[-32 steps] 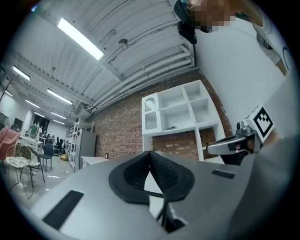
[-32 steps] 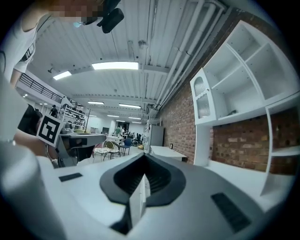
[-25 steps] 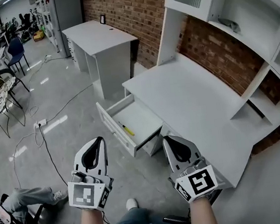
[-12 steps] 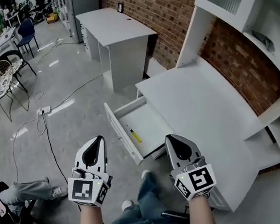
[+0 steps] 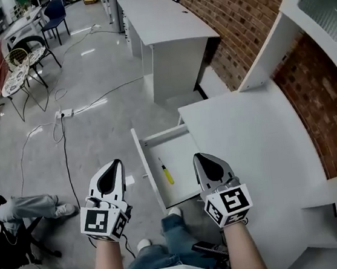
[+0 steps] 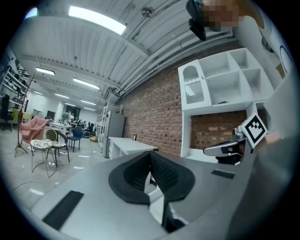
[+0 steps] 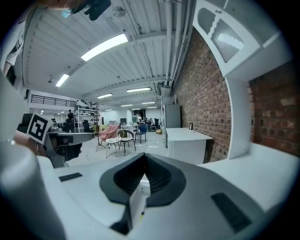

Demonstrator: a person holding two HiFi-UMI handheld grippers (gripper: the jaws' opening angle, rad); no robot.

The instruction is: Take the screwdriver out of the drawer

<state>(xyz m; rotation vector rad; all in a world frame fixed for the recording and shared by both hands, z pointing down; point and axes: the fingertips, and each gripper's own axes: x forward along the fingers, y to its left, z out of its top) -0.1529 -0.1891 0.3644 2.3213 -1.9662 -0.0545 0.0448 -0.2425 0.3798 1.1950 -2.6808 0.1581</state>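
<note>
Screwdriver [image 5: 167, 173] is seen lying in the open drawer [image 5: 178, 153], not yet gripped, so the grasp and lift-out are judged outstanding. Left gripper [image 5: 116, 164] and right gripper [image 5: 198, 157] are held flanking the drawer, jaws closed together on nothing.

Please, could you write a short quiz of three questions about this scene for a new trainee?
1. True or false: the yellow screwdriver lies inside the open drawer.
2. Which gripper holds something? A) the left gripper B) the right gripper C) neither
3. Fill in: the wall behind the white desk is made of ____.
Key: 1 true; 2 C; 3 brick.
</note>
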